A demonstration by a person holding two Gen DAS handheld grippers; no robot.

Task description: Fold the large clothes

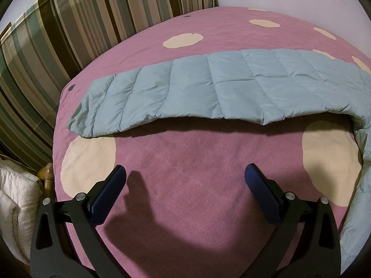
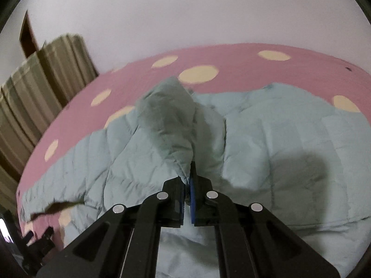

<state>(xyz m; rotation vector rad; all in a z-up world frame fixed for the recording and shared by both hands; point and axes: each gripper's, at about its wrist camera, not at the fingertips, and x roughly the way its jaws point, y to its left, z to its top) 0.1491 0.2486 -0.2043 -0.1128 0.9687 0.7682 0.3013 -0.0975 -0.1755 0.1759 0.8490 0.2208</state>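
Observation:
A light blue quilted garment (image 1: 208,88) lies spread across a pink bedspread (image 1: 185,162) with cream dots. In the left wrist view a long quilted strip of it runs left to right, beyond my left gripper (image 1: 185,176), which is open and empty above bare bedspread. In the right wrist view my right gripper (image 2: 189,183) is shut on a fold of the garment (image 2: 171,125) and lifts it into a peak above the rest of the garment (image 2: 278,143). The left gripper also shows at the lower left of the right wrist view (image 2: 39,238).
A striped curtain (image 1: 69,34) hangs behind the bed at left. A white folded blanket (image 1: 16,203) and a wooden bedpost (image 1: 46,173) sit off the bed's left edge. A white wall (image 2: 185,11) rises behind the bed.

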